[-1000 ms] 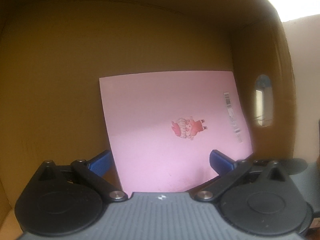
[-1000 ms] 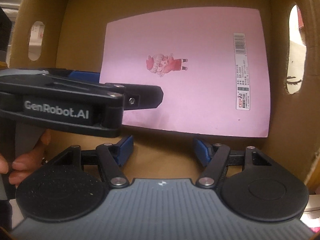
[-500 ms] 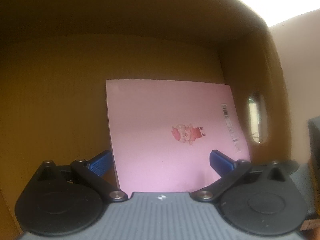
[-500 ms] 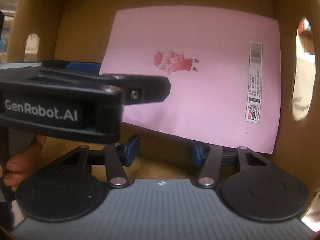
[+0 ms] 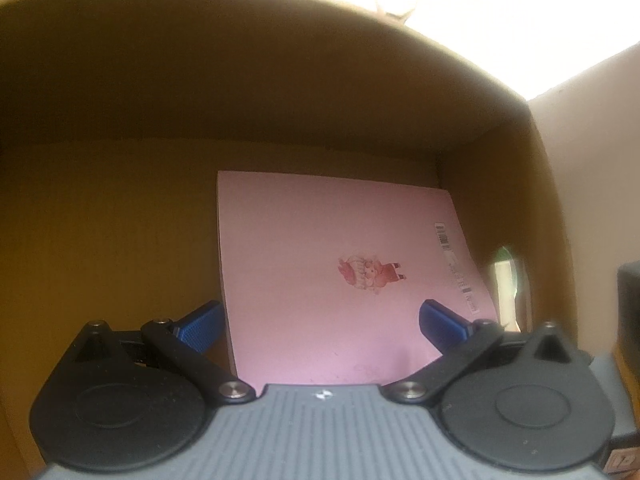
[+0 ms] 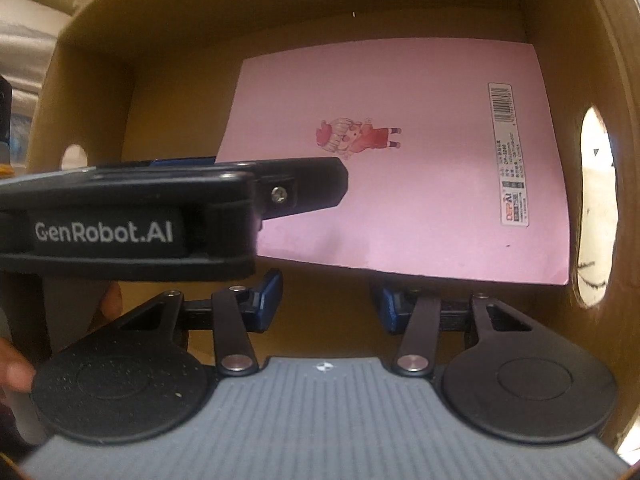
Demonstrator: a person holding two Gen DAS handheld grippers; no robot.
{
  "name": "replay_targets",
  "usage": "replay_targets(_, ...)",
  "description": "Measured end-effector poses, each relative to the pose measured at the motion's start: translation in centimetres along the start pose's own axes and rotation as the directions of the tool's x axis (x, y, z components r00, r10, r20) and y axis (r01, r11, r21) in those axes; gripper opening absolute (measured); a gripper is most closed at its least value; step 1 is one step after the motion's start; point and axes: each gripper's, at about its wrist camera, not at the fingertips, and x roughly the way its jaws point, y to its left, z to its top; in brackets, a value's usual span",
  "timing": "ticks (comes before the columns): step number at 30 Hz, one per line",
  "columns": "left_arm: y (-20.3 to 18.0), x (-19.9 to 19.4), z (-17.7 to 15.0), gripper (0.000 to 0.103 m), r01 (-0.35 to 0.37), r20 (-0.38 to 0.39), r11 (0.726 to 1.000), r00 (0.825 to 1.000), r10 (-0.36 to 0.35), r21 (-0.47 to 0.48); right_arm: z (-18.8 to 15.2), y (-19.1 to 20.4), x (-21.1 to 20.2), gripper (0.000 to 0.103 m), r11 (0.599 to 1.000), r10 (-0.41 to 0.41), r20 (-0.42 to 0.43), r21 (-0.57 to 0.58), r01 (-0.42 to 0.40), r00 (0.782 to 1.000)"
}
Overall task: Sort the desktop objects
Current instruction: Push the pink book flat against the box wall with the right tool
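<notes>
Our left gripper [image 5: 320,322] hangs inside the brown cardboard box [image 5: 120,208] with its blue-padded jaws spread wide and nothing between them. The right gripper [image 6: 326,300] stands partly open, its pads clear of everything, with bare box floor showing in the gap. Neither tool holds anything.

The flat pink notebook [image 6: 400,168], with a small cartoon figure and a barcode strip, lies on the box floor, close to the side wall with the oval handle hole [image 6: 596,208]. We judge it has been put away here as its sorted place, and both tools point down into the box because the drop-off happens at the bottom.

The right wrist view shows the whole cover, the barcode label, a second handle hole on the opposite wall, the left tool's black body crossing the frame, and a hand [image 6: 12,368] at the edge. The left wrist view shows more of the dim far wall and bright light beyond the rim.
</notes>
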Motion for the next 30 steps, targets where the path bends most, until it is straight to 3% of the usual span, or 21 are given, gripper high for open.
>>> replay_targets(17, -0.4, -1.4, -1.7, 0.103, -0.004, 0.080, 1.000, 0.997, 0.002, 0.027, 0.5, 3.1, -1.2, 0.046, 0.997, 0.038, 0.115, 0.057, -0.044, 0.993)
replay_targets(30, -0.3, -2.7, -3.8, 0.103, 0.002, 0.047, 1.000, 0.999, -0.002, -0.004, -0.4, 5.8, -2.5, 0.046, 0.994, 0.062, 0.141, 0.086, -0.075, 0.988)
